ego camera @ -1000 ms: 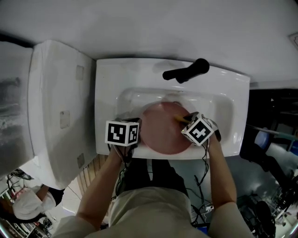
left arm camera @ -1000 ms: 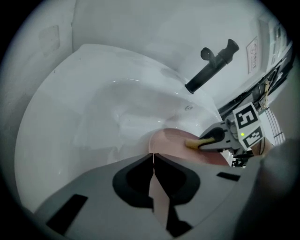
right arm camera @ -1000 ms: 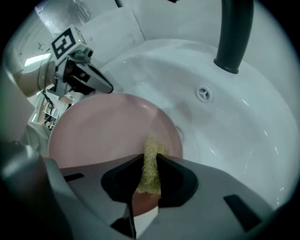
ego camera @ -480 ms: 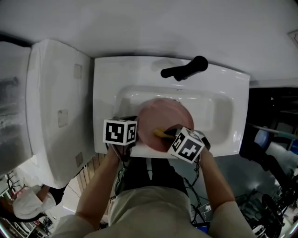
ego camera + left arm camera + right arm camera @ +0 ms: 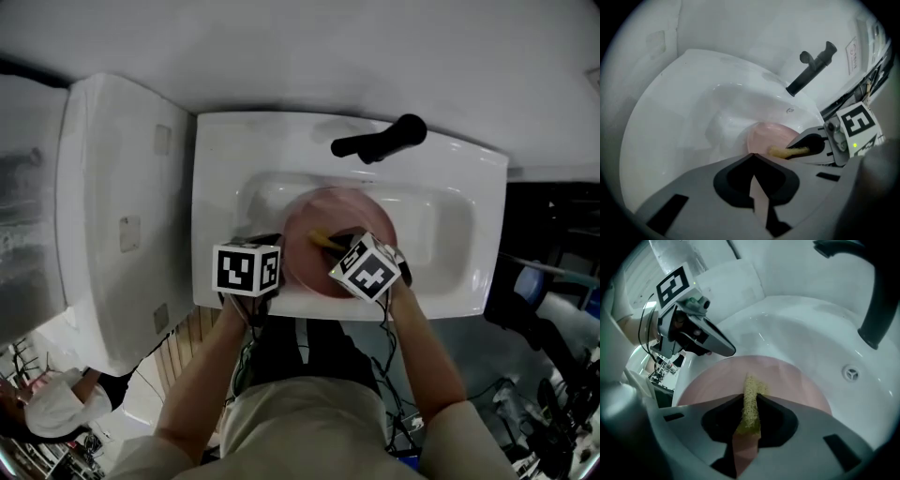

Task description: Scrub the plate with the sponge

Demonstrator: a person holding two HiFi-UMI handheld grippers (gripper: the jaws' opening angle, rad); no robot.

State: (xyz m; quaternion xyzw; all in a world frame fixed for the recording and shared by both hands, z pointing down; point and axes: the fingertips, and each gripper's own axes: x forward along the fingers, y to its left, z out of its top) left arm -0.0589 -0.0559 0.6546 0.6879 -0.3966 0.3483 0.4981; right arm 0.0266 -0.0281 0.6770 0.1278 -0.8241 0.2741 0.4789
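A round pink plate [image 5: 352, 220] lies tilted in the white sink basin [image 5: 441, 225]. My left gripper [image 5: 279, 258] is shut on the plate's left rim; in the left gripper view a thin pink edge [image 5: 758, 199] runs between its jaws [image 5: 751, 158]. My right gripper [image 5: 330, 246] is shut on a flattened yellow sponge [image 5: 751, 401], whose tip presses on the plate's face [image 5: 787, 378]. The sponge [image 5: 786, 151] also shows over the plate [image 5: 766, 135] in the left gripper view.
A black faucet [image 5: 380, 141] stands on the sink's back rim, over the basin. The drain [image 5: 851, 373] lies to the right of the plate. A white cabinet top [image 5: 112, 216] adjoins the sink on the left. The person's forearms reach in from the front edge.
My right gripper has swept the sponge from the plate's right side down across its front and over to its left middle. The left gripper has stayed at the plate's left rim.
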